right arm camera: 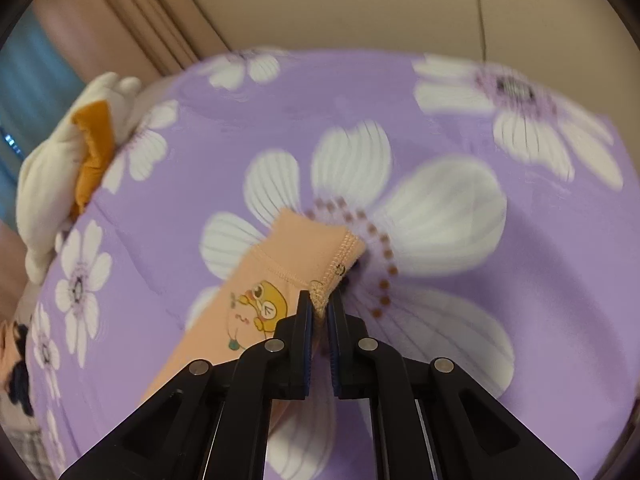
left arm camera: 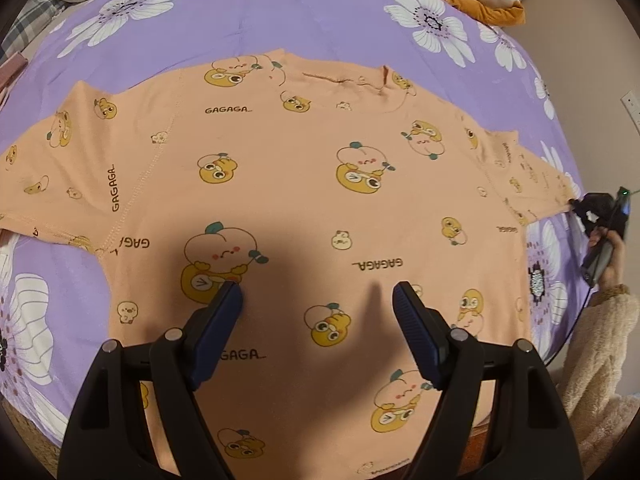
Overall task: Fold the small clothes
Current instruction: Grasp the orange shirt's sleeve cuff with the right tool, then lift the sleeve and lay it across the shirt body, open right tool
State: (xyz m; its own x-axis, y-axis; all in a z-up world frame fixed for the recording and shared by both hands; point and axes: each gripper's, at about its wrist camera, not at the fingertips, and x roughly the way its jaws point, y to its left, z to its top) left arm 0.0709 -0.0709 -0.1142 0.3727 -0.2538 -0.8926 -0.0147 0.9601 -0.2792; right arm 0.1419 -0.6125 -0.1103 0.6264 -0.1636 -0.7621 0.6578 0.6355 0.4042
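The right gripper [right arm camera: 319, 300] had its fingers [right arm camera: 305, 312] drawn almost together on the stitched cuff [right arm camera: 342, 258] of the shirt's sleeve [right arm camera: 280, 276], a narrow ridge of orange hem standing pinched between the blue pads. That grip at the very end of the sleeve made sense for folding: held by the cuff, the whole sleeve could probably be carried across onto the body of the shirt in one go. In the left wrist view the same gripper [left arm camera: 576, 204] showed at the far right, at the tip of the sleeve, with a hand [left arm camera: 610, 256] in a fleecy cream sleeve behind it.

The left gripper [left arm camera: 318, 292] had its fingers [left arm camera: 228, 304] spread wide with nothing between them; it hung over the lower middle of the shirt [left arm camera: 300, 184] and cast a dark shadow on the cloth. Whether the tips touched the fabric could not be told (the shadow hid the contact). Its place over the body looked like a readiness to pin the shirt down, so that a pull on the sleeve would not drag the whole garment.

The shirt, orange with cartoon ducks and peaches, lay flat on the bed, collar away from the left camera, both sleeves stretched out to the sides, not yet folded. Under it was a purple bedspread [left arm camera: 180, 40] with large white flowers. Near the bed's far edge sat a cream and mustard bundle of cloth [left arm camera: 480, 4], well apart from the shirt.
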